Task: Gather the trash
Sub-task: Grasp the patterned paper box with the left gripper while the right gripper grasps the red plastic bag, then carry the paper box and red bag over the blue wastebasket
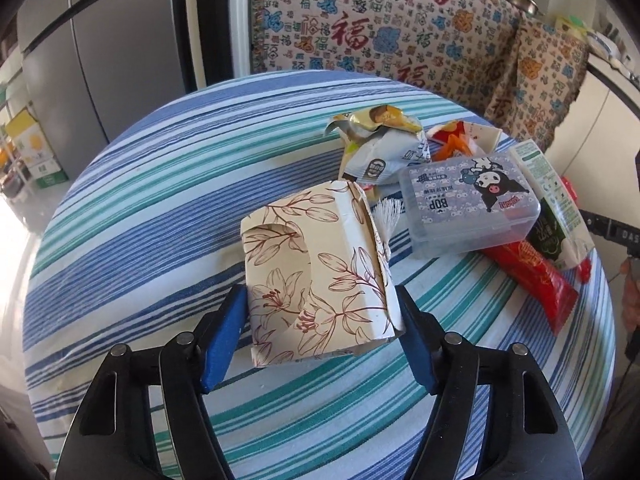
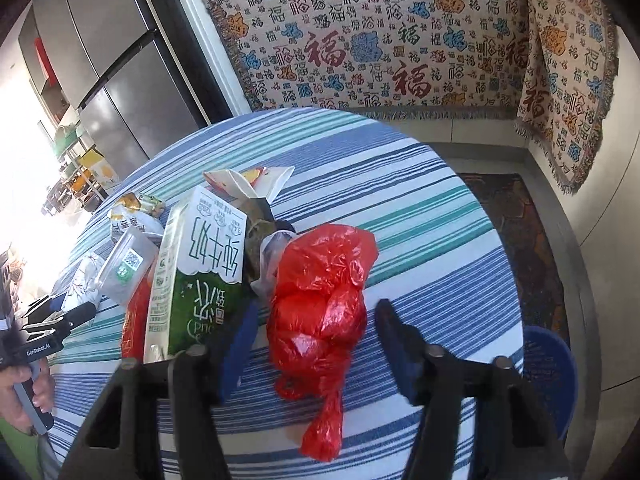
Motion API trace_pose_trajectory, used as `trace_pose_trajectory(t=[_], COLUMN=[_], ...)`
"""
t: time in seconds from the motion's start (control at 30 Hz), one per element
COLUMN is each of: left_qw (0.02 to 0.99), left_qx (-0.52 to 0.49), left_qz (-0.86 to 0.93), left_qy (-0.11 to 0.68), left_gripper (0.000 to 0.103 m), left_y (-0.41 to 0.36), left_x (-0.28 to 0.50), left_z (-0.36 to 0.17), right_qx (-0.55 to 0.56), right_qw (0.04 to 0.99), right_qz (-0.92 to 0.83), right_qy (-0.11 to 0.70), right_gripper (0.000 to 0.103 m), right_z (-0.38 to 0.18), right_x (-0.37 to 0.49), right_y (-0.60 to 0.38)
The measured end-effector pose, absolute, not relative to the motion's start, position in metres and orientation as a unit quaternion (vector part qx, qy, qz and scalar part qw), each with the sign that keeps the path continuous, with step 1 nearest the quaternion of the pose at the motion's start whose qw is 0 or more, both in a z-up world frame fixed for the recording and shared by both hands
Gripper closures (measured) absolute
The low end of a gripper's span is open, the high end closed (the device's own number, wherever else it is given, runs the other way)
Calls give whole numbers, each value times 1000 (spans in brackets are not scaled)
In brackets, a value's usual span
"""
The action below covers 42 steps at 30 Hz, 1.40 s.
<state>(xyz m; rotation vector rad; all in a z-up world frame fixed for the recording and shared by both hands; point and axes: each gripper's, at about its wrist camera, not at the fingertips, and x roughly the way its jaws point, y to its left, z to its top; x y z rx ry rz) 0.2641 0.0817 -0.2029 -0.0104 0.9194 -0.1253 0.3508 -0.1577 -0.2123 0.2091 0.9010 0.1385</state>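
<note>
- Floral box (image 1: 316,268): matt printed cardboard.
- Red bag (image 2: 320,296): thin, glossy, crinkled plastic film.
- Lidded case (image 1: 468,204): smooth translucent plastic.
- Milk carton (image 2: 196,272): coated, slightly glossy paperboard.
- Tablecloth (image 1: 160,184): striped woven cloth, matt.
- Refrigerator (image 2: 120,80): brushed metal.

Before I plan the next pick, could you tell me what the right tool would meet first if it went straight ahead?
The right tool would most likely meet the red plastic bag first; the bag already lies between its open fingers on the striped tablecloth.
</note>
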Motion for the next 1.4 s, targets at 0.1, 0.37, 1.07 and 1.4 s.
trace_pose_trajectory(t=[0.1, 0.37, 1.07, 1.4], left_qw=[895, 898, 906, 891], left_qx=[-5, -44, -44, -19], left_qz=[-59, -65, -124, -220], left_qy=[441, 433, 402, 396], left_gripper=[33, 33, 33, 33], left_y=[86, 96, 12, -98], left_x=[259, 241, 195, 191], left_z=[-201, -190, -161, -142], right_qx=[105, 91, 94, 144], right_qw=[899, 908, 911, 919], right_qz=[72, 76, 89, 28], right_qy=[419, 401, 391, 366], right_gripper=[61, 61, 61, 61], right_z=[-201, -185, -178, -165], right_x=[337, 297, 256, 228], right_y=[-159, -174, -223, -310])
